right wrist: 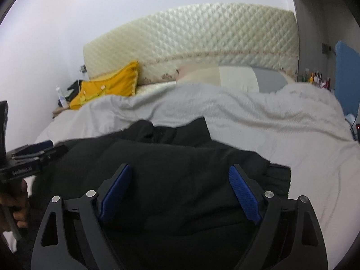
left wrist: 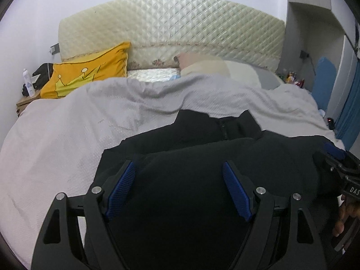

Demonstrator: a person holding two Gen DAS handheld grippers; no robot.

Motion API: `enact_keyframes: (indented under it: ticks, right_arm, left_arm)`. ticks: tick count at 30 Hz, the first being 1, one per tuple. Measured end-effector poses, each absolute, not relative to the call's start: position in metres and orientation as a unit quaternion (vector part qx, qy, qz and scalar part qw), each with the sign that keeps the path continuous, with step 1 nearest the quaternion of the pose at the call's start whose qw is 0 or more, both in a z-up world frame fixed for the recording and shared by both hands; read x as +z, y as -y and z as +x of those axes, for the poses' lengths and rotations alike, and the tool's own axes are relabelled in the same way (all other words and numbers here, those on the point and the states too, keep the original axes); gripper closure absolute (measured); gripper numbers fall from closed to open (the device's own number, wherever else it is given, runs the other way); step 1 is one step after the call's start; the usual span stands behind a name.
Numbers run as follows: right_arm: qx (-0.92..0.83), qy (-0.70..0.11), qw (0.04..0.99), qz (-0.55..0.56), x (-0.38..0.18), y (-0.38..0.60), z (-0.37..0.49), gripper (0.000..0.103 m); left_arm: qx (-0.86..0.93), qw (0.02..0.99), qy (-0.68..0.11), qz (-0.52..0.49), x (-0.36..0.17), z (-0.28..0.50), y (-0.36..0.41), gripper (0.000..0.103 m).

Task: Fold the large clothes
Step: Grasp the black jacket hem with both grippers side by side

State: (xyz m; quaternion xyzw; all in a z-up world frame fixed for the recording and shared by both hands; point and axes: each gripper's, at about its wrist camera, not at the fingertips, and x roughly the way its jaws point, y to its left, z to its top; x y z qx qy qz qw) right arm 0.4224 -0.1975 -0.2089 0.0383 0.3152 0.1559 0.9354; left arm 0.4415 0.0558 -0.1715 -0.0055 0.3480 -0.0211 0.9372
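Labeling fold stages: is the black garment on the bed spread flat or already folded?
Partly folded: the black garment shows overlapping layers with stepped edges on the grey bedspread. How many folds, cannot tell.

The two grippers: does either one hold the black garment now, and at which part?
Neither. The left gripper and right gripper stand open above the black garment.

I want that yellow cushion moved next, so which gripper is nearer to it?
Left. The left gripper hangs over the black garment on the side toward the yellow cushion; the right gripper is over the garment's far side.
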Motion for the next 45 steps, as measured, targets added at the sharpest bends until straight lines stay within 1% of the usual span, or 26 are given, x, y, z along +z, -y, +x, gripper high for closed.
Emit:
enact_keyframes:
  ticks: [8, 16, 20, 27, 32, 35, 38, 41, 45]
  right_arm:
    - [0.161, -0.317, 0.932, 0.070, -0.248, 0.204, 0.437, 0.015]
    - [0.155, -0.321, 0.932, 0.065, -0.271, 0.201, 0.442, 0.015]
    - [0.148, -0.324, 0.933, 0.058, -0.279, 0.199, 0.442, 0.015]
    - [0.144, -0.340, 0.928, 0.043, -0.275, 0.194, 0.426, 0.014]
    - [0.148, -0.331, 0.931, 0.035, -0.278, 0.193, 0.410, 0.014]
    - [0.138, -0.320, 0.937, 0.022, -0.284, 0.188, 0.408, 0.014]
    - [0.131, -0.328, 0.935, 0.015, -0.286, 0.185, 0.413, 0.013]
    - [0.133, -0.342, 0.930, 0.021, -0.282, 0.187, 0.413, 0.013]
    - [0.145, -0.351, 0.923, 0.061, -0.257, 0.195, 0.405, 0.013]
  left_arm:
    - [-0.022, 0.935, -0.353, -0.012, -0.201, 0.461, -0.058, 0.023]
    - [-0.013, 0.927, -0.374, -0.007, -0.222, 0.472, -0.053, 0.023]
    - [-0.013, 0.928, -0.373, -0.004, -0.230, 0.471, -0.053, 0.023]
    - [-0.050, 0.934, -0.352, -0.025, -0.220, 0.446, -0.063, 0.023]
    - [-0.075, 0.938, -0.339, -0.009, -0.224, 0.422, -0.064, 0.023]
    - [-0.067, 0.935, -0.347, -0.021, -0.233, 0.423, -0.062, 0.023]
    - [-0.056, 0.934, -0.353, -0.011, -0.235, 0.427, -0.056, 0.023]
    - [-0.050, 0.930, -0.363, -0.021, -0.229, 0.427, -0.057, 0.022]
    - [-0.036, 0.929, -0.368, -0.020, -0.205, 0.417, -0.057, 0.022]
